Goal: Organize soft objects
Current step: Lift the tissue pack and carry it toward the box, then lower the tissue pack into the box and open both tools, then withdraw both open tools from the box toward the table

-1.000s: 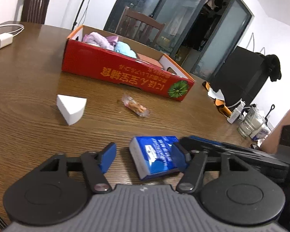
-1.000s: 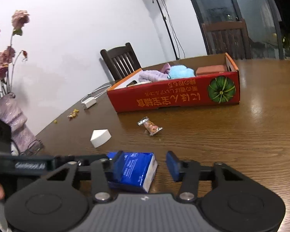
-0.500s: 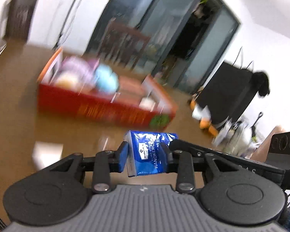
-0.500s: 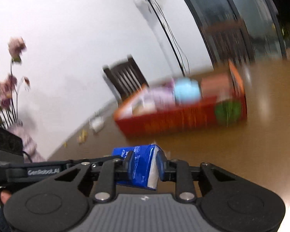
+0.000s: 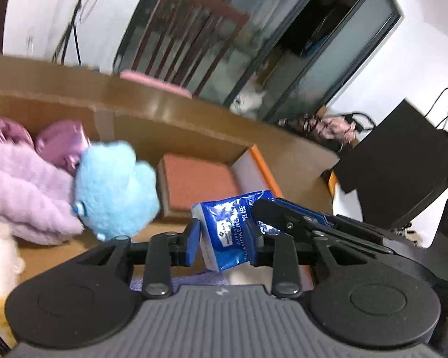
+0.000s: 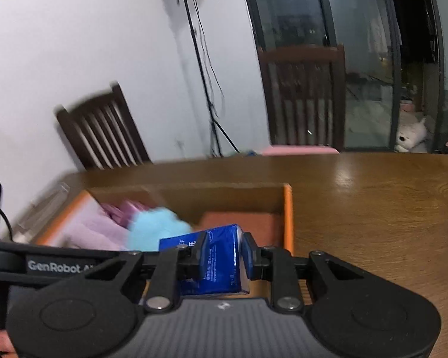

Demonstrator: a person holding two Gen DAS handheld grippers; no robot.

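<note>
both grippers, left gripper (image 5: 225, 240) and right gripper (image 6: 222, 258), jaws clenched on tissue pack (image 5: 233, 229) over box (image 6: 288, 217); next: release near brown pad (image 5: 198, 180) at 12 o'clock.

Tissue pack (image 5: 230, 232) held between both grippers above near edge of cardboard box (image 6: 288, 217) on table (image 6: 373, 197); in box, left to right: fleece cloth (image 5: 24, 191), plush toy (image 5: 113, 188), flat sponge (image 5: 197, 179); chairs behind table
</note>
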